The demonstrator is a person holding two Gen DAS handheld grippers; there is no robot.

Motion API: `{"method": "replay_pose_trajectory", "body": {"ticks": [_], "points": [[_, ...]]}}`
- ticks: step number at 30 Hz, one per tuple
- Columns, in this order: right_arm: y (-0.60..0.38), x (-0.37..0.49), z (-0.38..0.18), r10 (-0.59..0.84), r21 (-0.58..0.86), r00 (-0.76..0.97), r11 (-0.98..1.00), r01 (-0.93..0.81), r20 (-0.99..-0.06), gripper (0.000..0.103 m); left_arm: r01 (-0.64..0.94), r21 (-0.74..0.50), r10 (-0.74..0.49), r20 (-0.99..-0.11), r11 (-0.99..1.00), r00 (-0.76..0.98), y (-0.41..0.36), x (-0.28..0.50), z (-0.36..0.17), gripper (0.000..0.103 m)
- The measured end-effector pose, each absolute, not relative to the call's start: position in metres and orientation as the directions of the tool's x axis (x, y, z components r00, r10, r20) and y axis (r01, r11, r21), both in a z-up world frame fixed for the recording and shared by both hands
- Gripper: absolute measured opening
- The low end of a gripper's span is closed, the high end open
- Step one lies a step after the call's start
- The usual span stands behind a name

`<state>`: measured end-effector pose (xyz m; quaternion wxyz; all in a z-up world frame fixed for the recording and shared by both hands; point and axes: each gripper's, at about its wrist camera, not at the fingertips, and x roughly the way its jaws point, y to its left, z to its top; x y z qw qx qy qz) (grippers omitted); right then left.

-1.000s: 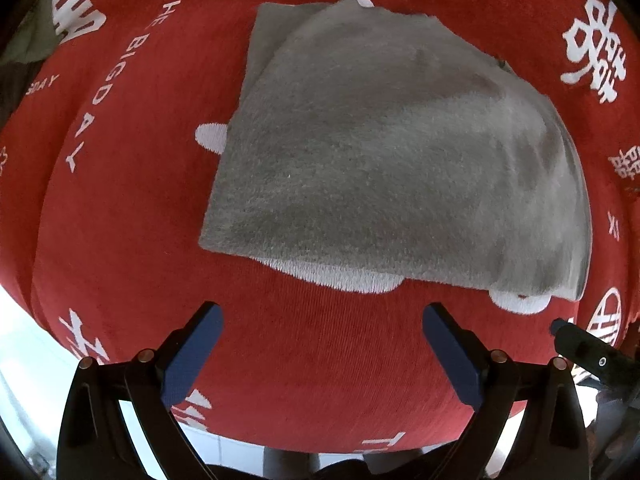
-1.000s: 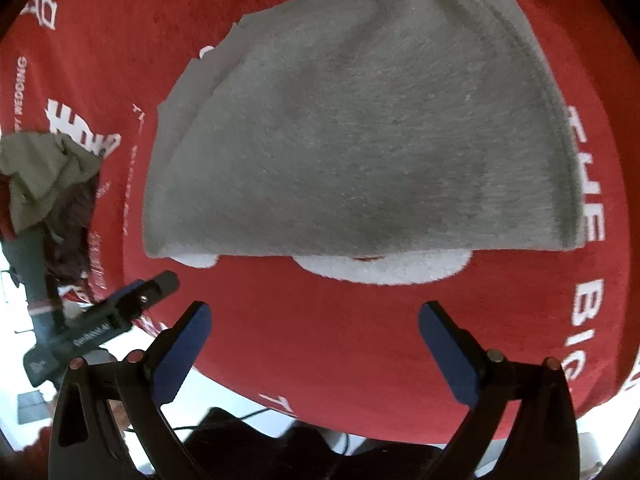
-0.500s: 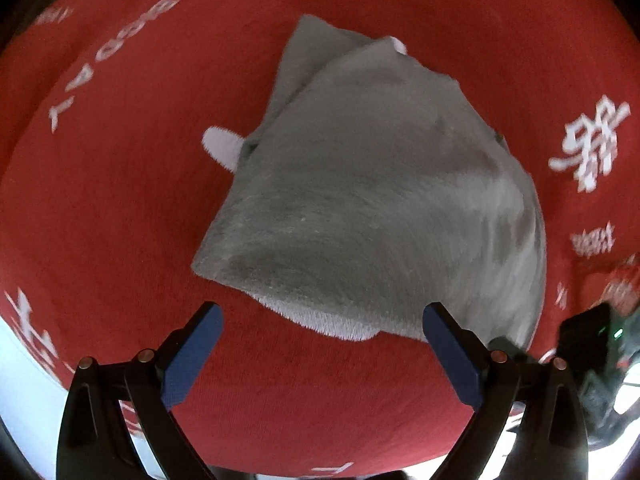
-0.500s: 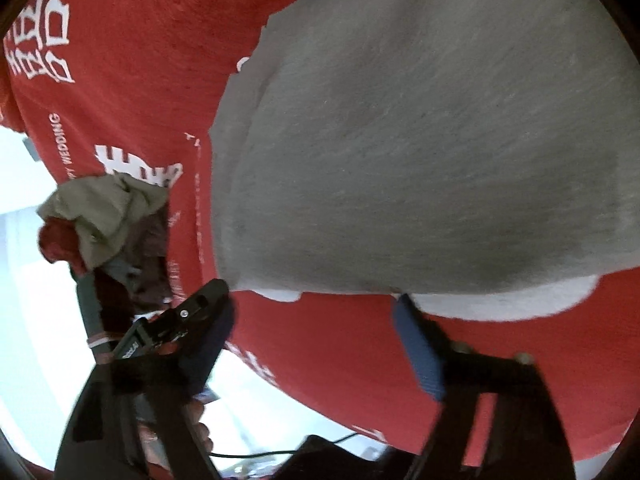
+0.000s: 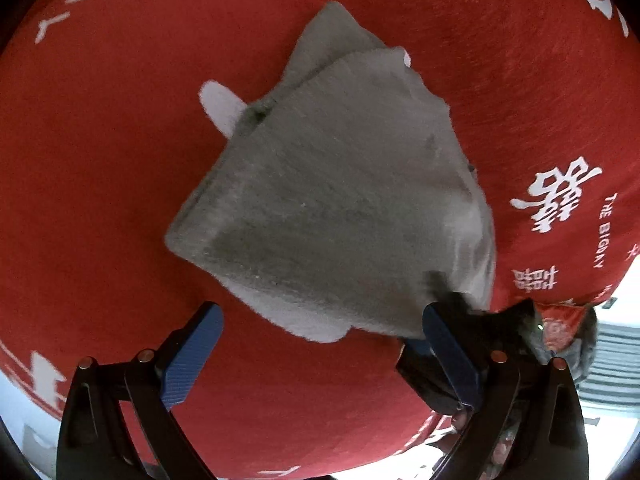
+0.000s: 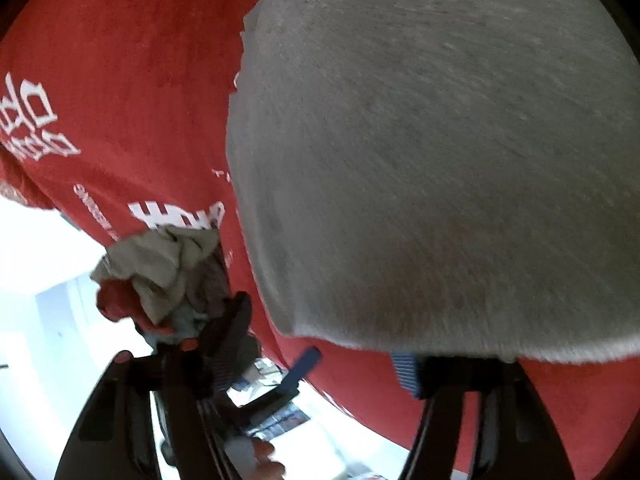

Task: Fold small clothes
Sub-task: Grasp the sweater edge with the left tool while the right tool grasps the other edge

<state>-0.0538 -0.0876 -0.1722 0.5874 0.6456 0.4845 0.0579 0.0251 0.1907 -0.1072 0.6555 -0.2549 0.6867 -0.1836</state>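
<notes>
A folded grey fleece garment [image 5: 340, 200] with white trim lies on the red tablecloth [image 5: 100, 160]. My left gripper [image 5: 320, 356] is open, its blue-padded fingers just short of the garment's near edge, touching nothing. The right gripper shows behind my left gripper's right finger, at the garment's near right corner. In the right wrist view the garment [image 6: 440, 160] fills most of the frame and its near edge hangs over my right gripper [image 6: 356, 364]. The right jaws stand partly apart, with the cloth edge at the right finger [image 6: 406, 372]. Whether they grip the cloth is blurred.
A crumpled pile of other clothes [image 6: 160, 276], beige, red and dark, lies at the table edge to the left in the right wrist view. The cloth carries white printed characters [image 5: 556, 196]. Bright floor [image 6: 40, 280] shows beyond the table edge.
Both grippers moved closer to the garment and rotated. The right gripper's jaws narrowed and reached the garment's near corner. The left gripper stayed open.
</notes>
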Motion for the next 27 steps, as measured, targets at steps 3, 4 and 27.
{"method": "replay_pose_trajectory", "body": {"ticks": [3,4,27], "points": [[-0.092,-0.047,-0.166,0.700,0.842,0.553,0.131,0.522,-0.452,0.013,-0.136,-0.624,-0.629,-0.778,0.770,0.007,0.185,0.028,-0.109,0.100],[-0.094,-0.046,-0.162,0.704,0.855,0.563,0.125,0.503,-0.434,0.012,-0.148,-0.641,-0.647,-0.763,0.753,0.017,0.183,0.031,-0.109,0.100],[-0.115,-0.052,-0.100,0.727,0.771,0.282,0.522,0.365,-0.626,0.037,0.373,0.022,-0.125,-0.922,0.928,0.365,0.078,0.070,-0.064,0.024]]}}
